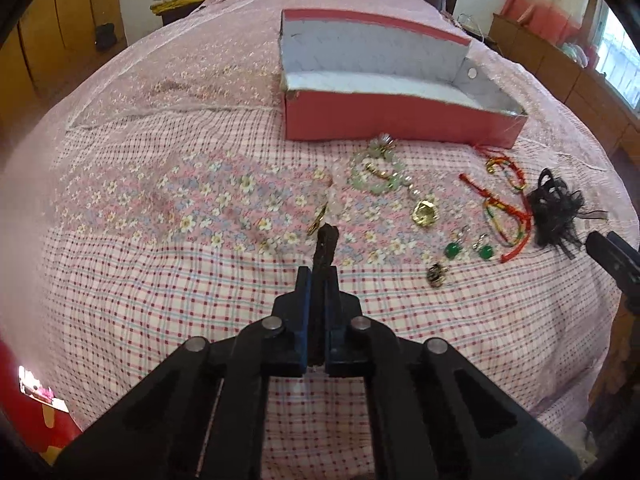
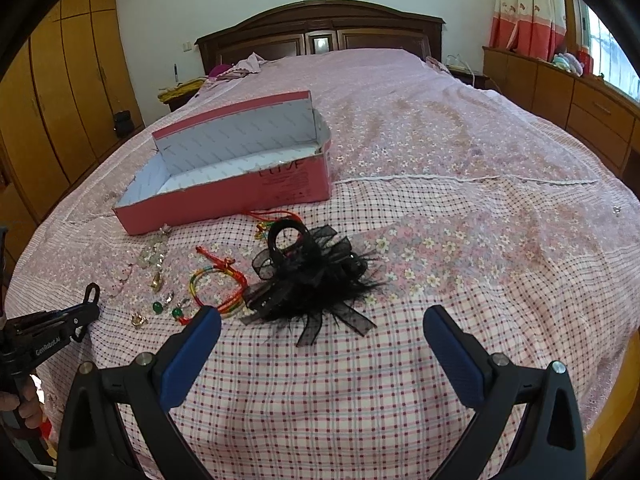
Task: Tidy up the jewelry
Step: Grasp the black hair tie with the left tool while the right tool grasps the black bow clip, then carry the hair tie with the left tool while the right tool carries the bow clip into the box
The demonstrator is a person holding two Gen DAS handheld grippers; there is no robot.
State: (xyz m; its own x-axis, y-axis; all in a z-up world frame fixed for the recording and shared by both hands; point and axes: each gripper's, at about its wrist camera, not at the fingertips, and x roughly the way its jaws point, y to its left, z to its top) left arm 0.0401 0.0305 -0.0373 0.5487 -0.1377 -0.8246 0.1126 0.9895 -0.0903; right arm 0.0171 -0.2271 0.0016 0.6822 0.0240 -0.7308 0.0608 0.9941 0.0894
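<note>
My left gripper (image 1: 318, 276) is shut on a dark loop-shaped band (image 1: 326, 240), held just above the checked bedspread; the right wrist view shows the band (image 2: 93, 292) sticking up from its tips. Jewelry lies ahead: a pale green bead bracelet (image 1: 374, 176), a gold pendant (image 1: 426, 212), green earrings (image 1: 454, 250), a dark ring (image 1: 436, 274) and red braided cords (image 1: 508, 200). An open pink box (image 1: 400, 120) stands behind them, nothing visible inside. My right gripper (image 2: 322, 316) is open, with nothing between its fingers, just short of a black feather hair piece (image 2: 316, 280).
Everything lies on a large bed with a pink floral cover (image 2: 440, 140). A wooden wardrobe (image 2: 60, 100) stands to the left, a dark headboard (image 2: 320, 28) at the far end, and a low dresser (image 2: 580, 108) under the window on the right.
</note>
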